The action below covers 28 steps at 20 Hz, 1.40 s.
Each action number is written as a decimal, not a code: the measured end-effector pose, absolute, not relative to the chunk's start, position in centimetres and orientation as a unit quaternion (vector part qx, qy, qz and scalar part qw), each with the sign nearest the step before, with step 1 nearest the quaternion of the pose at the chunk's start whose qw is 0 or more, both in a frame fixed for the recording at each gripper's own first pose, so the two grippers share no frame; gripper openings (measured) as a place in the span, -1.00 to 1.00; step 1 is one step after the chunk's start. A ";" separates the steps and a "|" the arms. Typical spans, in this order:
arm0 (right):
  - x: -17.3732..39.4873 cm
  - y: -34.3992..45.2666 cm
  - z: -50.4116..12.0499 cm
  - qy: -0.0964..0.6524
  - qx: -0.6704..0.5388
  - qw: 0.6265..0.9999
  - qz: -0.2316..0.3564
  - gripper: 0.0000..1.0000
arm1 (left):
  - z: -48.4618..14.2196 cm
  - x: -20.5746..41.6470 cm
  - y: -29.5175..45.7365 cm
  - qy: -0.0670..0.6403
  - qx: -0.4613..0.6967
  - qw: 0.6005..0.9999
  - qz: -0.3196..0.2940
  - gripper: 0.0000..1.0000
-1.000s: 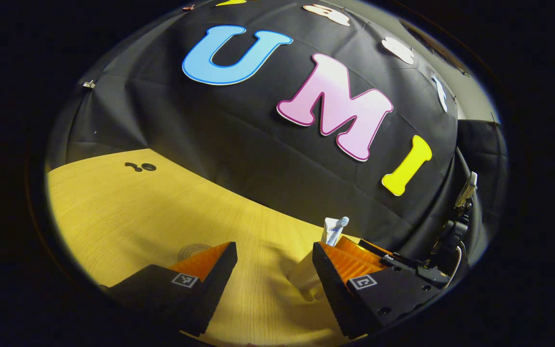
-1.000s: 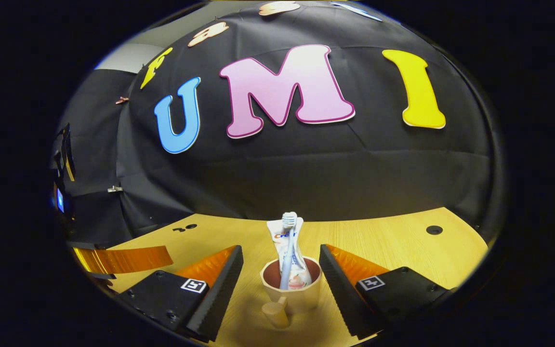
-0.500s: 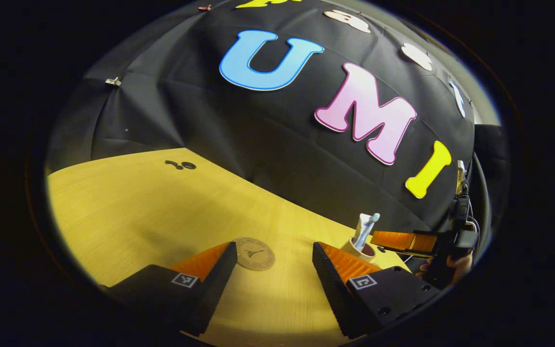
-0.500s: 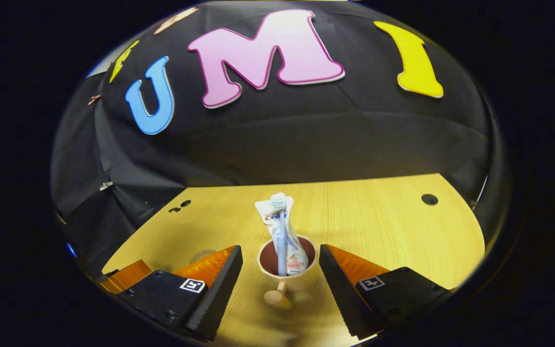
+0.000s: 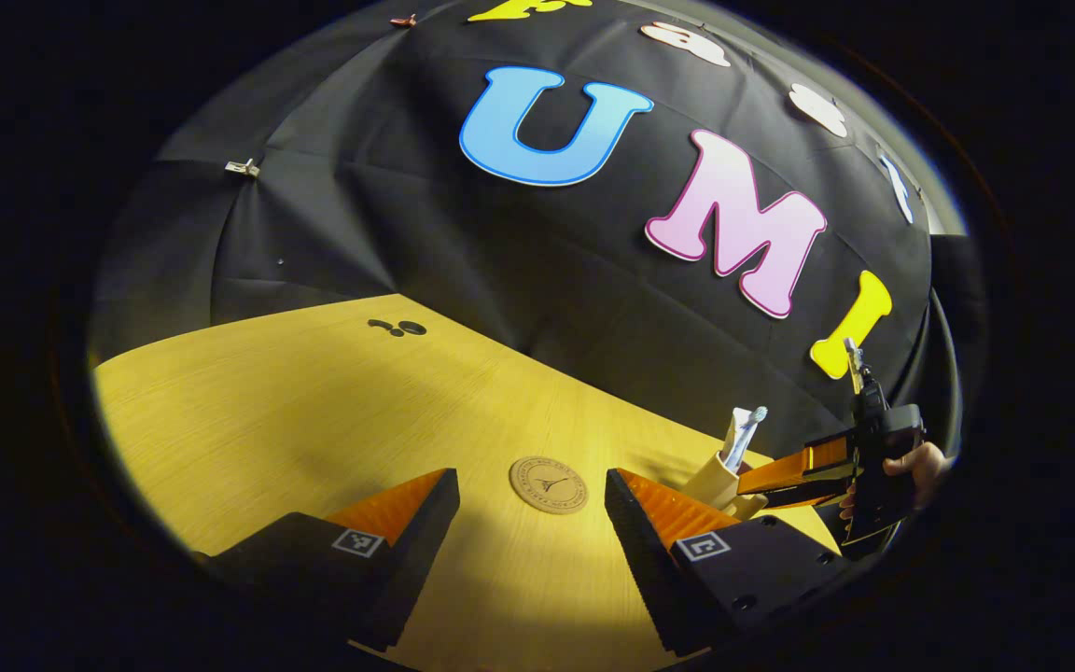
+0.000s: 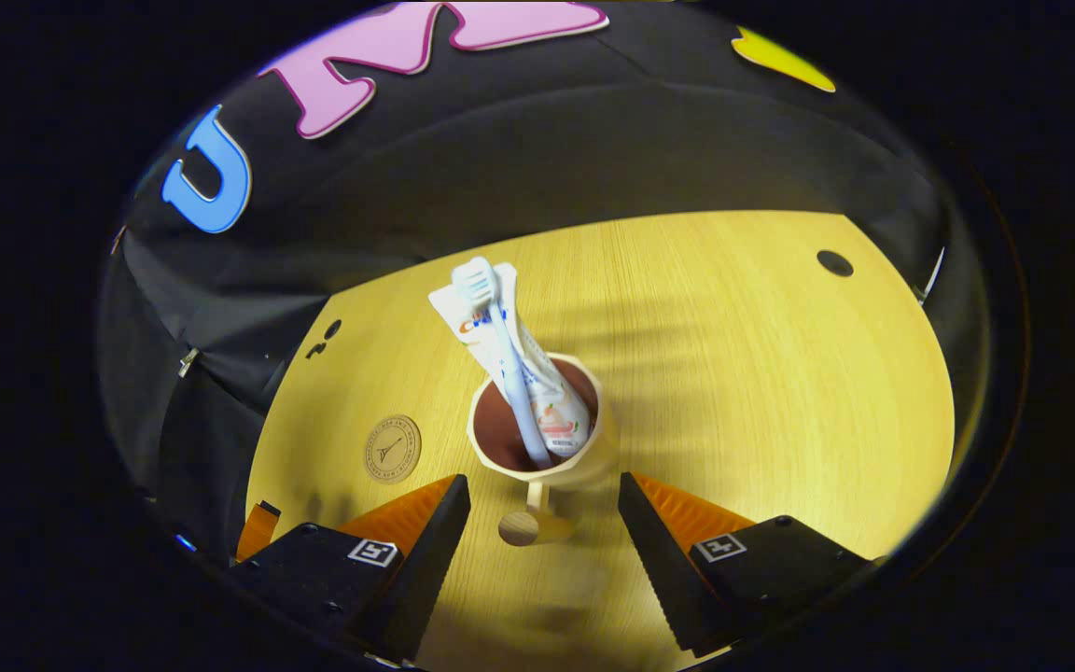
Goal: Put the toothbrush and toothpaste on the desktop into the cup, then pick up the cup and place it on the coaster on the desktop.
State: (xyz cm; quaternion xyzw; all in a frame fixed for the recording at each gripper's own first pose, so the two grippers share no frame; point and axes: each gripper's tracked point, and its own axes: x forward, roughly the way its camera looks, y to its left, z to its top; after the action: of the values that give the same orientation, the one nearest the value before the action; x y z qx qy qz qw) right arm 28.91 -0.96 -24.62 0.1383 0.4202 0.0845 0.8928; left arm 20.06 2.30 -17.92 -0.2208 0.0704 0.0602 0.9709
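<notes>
Two items, the toothbrush (image 6: pixel 500 345) and toothpaste (image 6: pixel 537 392), stand in the cup (image 6: pixel 584 457); the tube's lettering is too blurred to read. The cup stands on the worktop (image 6: pixel 761 373) just ahead of the right gripper (image 6: pixel 544 537), whose jaws gape wide, its handle knob between them. The coaster (image 5: pixel 549 484), bearing a small tower emblem, lies ahead of the left gripper (image 5: pixel 532 532), jaws wide too.

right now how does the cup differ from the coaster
The cup stands tall with a side handle; the coaster is a thin flat disc. The cup holds the toothbrush and toothpaste; the coaster carries nothing. Both rest on the wooden desktop, apart from each other.
</notes>
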 end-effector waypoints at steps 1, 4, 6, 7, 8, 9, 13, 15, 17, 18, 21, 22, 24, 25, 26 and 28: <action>28.8 -0.5 -25.2 0.436 0.146 0.884 0.083 0.96 | -18.1 19.8 2.6 0.075 -0.223 0.970 0.061 0.96; 29.1 -0.2 -26.5 0.478 0.146 0.863 0.076 0.97 | -19.0 18.5 2.7 0.092 -0.233 0.967 0.056 0.96; 29.7 0.0 -26.9 0.492 0.139 0.856 0.073 0.96 | -19.6 17.8 2.6 0.103 -0.236 0.965 0.054 0.95; 29.9 0.1 -27.4 0.500 0.128 0.854 0.073 0.96 | -19.8 17.5 2.5 0.111 -0.238 0.964 0.051 0.95; 29.9 0.2 -27.9 0.511 0.116 0.848 0.076 0.95 | -19.9 17.2 2.3 0.116 -0.241 0.962 0.048 0.96; 29.9 0.5 -28.4 0.524 0.106 0.842 0.075 0.96 | -19.9 16.9 2.1 0.120 -0.243 0.962 0.043 0.96; 28.9 1.2 -30.5 0.576 0.093 0.808 0.079 0.94 | -19.3 16.8 1.7 0.123 -0.240 0.962 0.033 0.96; 28.1 1.8 -31.3 0.601 0.093 0.790 0.084 0.92 | -19.2 16.9 1.6 0.130 -0.247 0.960 0.029 0.95; 28.4 1.6 -31.8 0.599 0.074 0.793 0.085 0.56 | -19.0 17.1 1.3 0.130 -0.258 0.957 0.026 0.96; 28.6 1.6 -31.8 0.597 0.071 0.794 0.087 0.53 | -18.9 17.1 1.1 0.129 -0.263 0.956 0.024 0.95; 29.5 1.7 -31.6 0.588 0.089 0.801 0.075 0.51 | -18.9 17.1 0.5 0.133 -0.268 0.954 0.020 0.96; 29.7 1.5 -31.7 0.586 0.087 0.803 0.072 0.32 | -18.9 17.0 0.3 0.136 -0.266 0.954 0.017 0.96; 29.8 1.1 -31.8 0.585 0.085 0.804 0.069 0.50 | -19.2 16.9 -0.2 0.142 -0.258 0.956 0.013 0.95; 29.8 1.0 -31.8 0.584 0.081 0.805 0.069 0.48 | -19.3 17.0 -0.4 0.144 -0.254 0.956 0.011 0.96; 29.9 0.6 -32.0 0.583 0.076 0.806 0.064 0.43 | -19.4 17.0 -0.7 0.148 -0.250 0.957 0.009 0.96; 29.8 0.7 -32.0 0.585 0.077 0.805 0.062 -0.13 | -19.4 17.1 -1.1 0.151 -0.249 0.957 0.005 0.95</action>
State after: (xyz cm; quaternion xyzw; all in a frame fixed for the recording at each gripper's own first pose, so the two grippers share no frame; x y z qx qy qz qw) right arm 29.79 0.74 -32.02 0.0774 0.5852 0.0619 0.8048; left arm 17.07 -1.09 -19.36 -0.2488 0.1509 0.0055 0.9567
